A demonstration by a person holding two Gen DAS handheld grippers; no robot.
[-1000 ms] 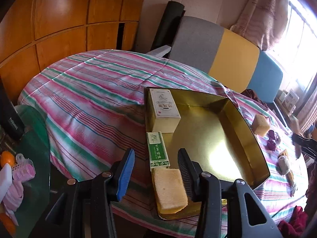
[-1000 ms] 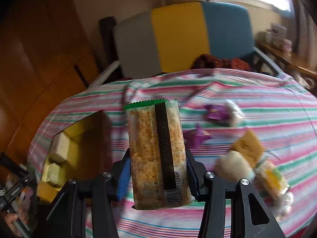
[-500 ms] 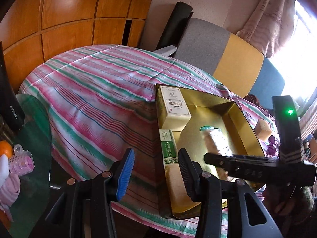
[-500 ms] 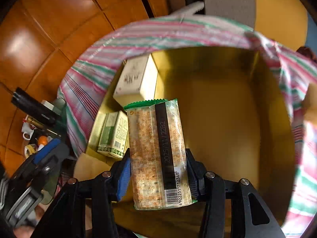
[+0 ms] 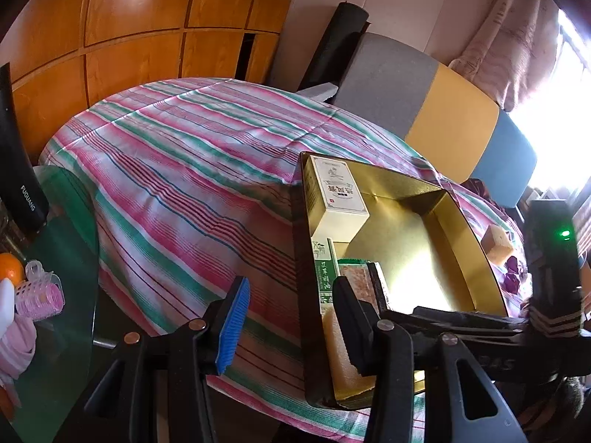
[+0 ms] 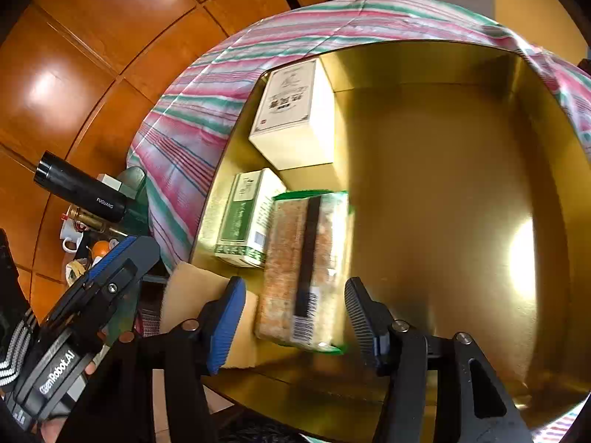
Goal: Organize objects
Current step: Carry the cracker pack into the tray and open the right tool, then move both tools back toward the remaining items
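Note:
A gold tray (image 5: 465, 236) (image 6: 443, 155) sits on the striped tablecloth. It holds a cream box (image 5: 338, 199) (image 6: 291, 114), a green box (image 5: 323, 269) (image 6: 245, 217) and a yellow sponge (image 5: 340, 347) (image 6: 192, 288) along its left wall. A green-edged cracker packet (image 6: 306, 269) (image 5: 354, 277) lies in the tray beside the green box. My right gripper (image 6: 295, 321) is open over the packet, fingers apart from it. My left gripper (image 5: 291, 313) is open and empty at the tray's near left wall.
More snacks lie on the cloth right of the tray, among them a yellow sponge (image 5: 496, 245). A chair (image 5: 424, 110) stands behind the table. A glass side table (image 5: 44, 280) at left holds an orange, rollers and a black flask (image 5: 18, 170).
My right gripper carried the packet from above the table into the tray, lowered it beside the green box and opened. My left gripper shifted slightly left.

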